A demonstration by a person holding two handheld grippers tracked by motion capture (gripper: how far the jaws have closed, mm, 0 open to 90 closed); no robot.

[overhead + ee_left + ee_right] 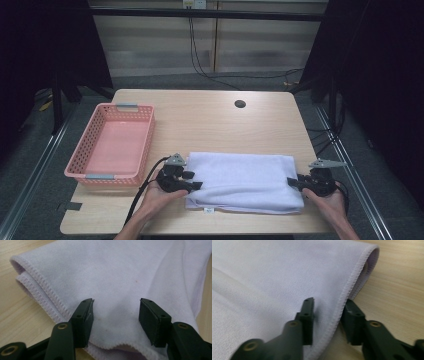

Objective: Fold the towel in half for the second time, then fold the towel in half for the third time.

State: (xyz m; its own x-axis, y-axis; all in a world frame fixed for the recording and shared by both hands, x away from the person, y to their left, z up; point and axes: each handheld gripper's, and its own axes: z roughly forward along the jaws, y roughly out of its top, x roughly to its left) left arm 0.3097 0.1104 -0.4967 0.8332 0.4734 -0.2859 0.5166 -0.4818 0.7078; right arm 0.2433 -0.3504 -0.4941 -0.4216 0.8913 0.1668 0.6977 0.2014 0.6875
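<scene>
Towel: pale lavender-white, stitched hems; folded into a flat rectangle of several layers; lying along the table's near edge, small tag at front.

Empty pink basket left on wooden table

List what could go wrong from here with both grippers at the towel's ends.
1. The left gripper stands open over the flat top of the towel; closing might pinch only the top layer, so the fold opens.
2. The right gripper straddles just the hem, a shallow bite that may slip.
3. The basket sits close to the left hand; a swing could knock it.
</scene>
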